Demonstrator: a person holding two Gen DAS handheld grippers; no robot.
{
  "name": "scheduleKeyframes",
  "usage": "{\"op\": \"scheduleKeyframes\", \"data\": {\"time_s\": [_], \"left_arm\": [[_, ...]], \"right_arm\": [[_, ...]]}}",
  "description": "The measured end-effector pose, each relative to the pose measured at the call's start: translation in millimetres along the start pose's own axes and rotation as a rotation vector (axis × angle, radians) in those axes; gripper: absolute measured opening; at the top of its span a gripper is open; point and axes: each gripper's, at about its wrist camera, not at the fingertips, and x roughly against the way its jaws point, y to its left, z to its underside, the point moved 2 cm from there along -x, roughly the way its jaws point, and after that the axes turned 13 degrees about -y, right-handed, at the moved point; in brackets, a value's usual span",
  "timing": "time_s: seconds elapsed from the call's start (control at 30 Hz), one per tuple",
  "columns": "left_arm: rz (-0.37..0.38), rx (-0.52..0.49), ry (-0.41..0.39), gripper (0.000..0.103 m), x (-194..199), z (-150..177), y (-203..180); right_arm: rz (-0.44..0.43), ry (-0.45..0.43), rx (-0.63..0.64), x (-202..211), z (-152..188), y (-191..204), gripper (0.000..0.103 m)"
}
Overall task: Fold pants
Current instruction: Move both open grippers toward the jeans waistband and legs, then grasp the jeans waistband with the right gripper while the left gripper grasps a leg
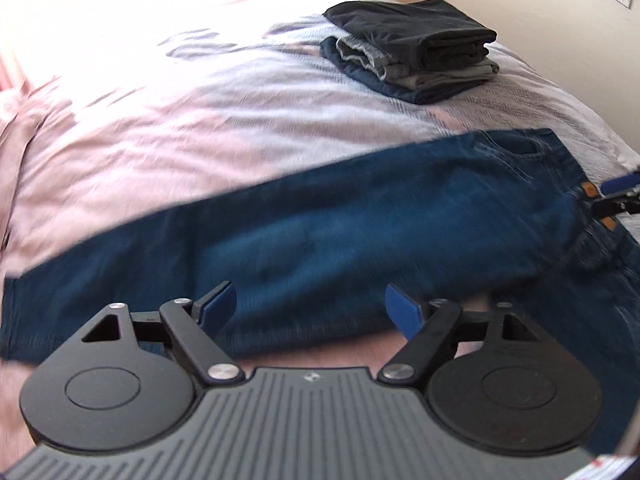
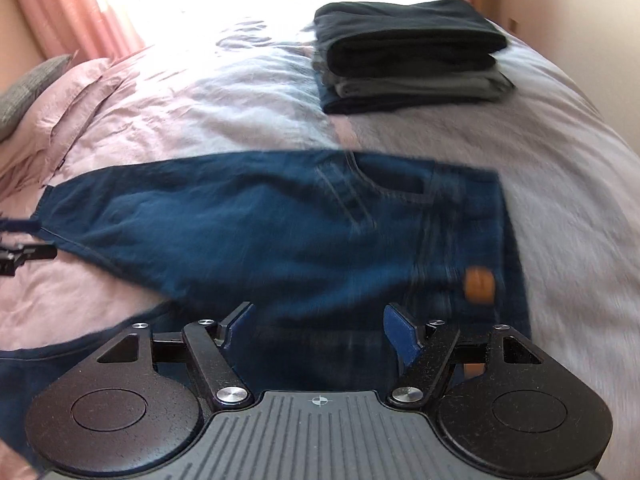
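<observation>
- Pants [image 2: 248, 216]: blue jeans laid flat across the bed [image 2: 560, 184], legs stacked; waistband below the right gripper [image 2: 319, 326], legs below the left gripper [image 1: 308, 306].
- Both tongs: jaws apart, nothing between them.
- Folded stack [image 1: 412, 48]: near, beyond the jeans.
- Risk: pinching only the top layer would likely drag the legs askew and skew the fold.
- Risk: catching the bedcover too.

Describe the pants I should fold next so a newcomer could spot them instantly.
On the pink and white bedspread, nearer the cameras than the stack of folded dark clothes, lie blue denim jeans. They alone are spread out, with a tan leather waistband patch.
</observation>
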Motion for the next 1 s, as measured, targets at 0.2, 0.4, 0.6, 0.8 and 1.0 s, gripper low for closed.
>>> {"op": "scheduleKeyframes", "data": {"time_s": [0.2, 0.4, 0.6, 0.8, 1.0], "left_arm": [[0.033, -0.155, -0.039, 0.077, -92, -33, 23], [0.092, -0.244, 0.033, 0.070, -150, -43, 60], [0.205, -0.265, 0.162, 0.063, -175, -30, 89], [0.265, -0.335, 0.190, 0.023, -177, -19, 84], [0.143, -0.415, 0.060, 0.002, -127, -19, 61]], "right_arm": [[-0.046, -0.048, 0.161, -94, -55, -25, 0.068], [-0.130, -0.024, 0.235, -151, -88, -48, 0.068], [-0.213, 0.090, 0.267, -188, -89, -66, 0.068], [-0.243, 0.140, 0.293, -194, -85, -63, 0.014], [-0.168, 0.004, 0.405, -137, -81, -39, 0.001]]}}
